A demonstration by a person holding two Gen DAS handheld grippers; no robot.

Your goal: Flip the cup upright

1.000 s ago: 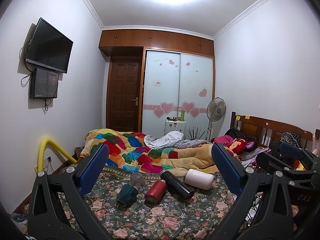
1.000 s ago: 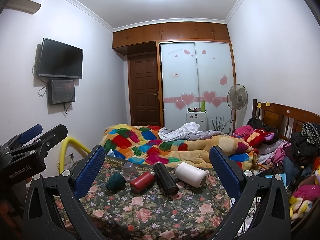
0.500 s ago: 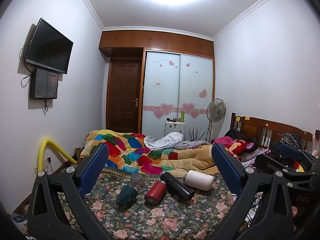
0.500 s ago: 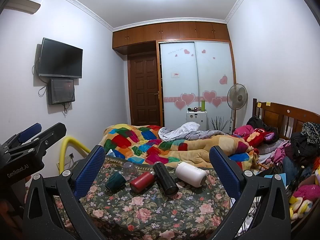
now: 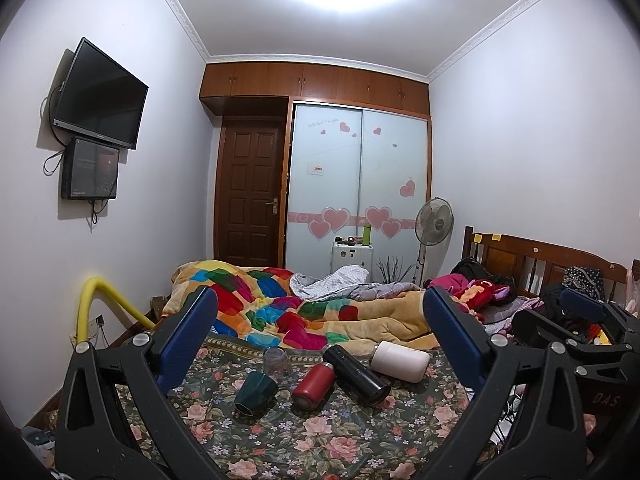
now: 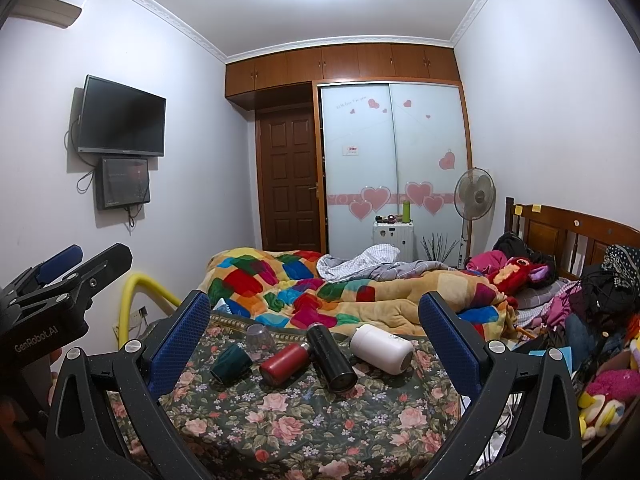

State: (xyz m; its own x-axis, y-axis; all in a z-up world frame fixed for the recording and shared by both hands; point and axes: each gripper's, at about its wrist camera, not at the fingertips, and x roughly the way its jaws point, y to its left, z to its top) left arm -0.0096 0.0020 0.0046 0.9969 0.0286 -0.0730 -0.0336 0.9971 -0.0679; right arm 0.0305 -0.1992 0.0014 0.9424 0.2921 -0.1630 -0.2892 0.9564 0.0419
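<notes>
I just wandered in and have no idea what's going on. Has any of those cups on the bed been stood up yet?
Nothing looks done yet. The green cup, red bottle, black flask and white tumbler all lie on their sides on the floral sheet; the clear cup seems mouth-down. Nothing is in hand: the left gripper and right gripper are open and short of them. All the flipping remains.

left, right wrist: side by side, facing bed [image 5: 320, 436] | shared: cups, wardrobe
</notes>
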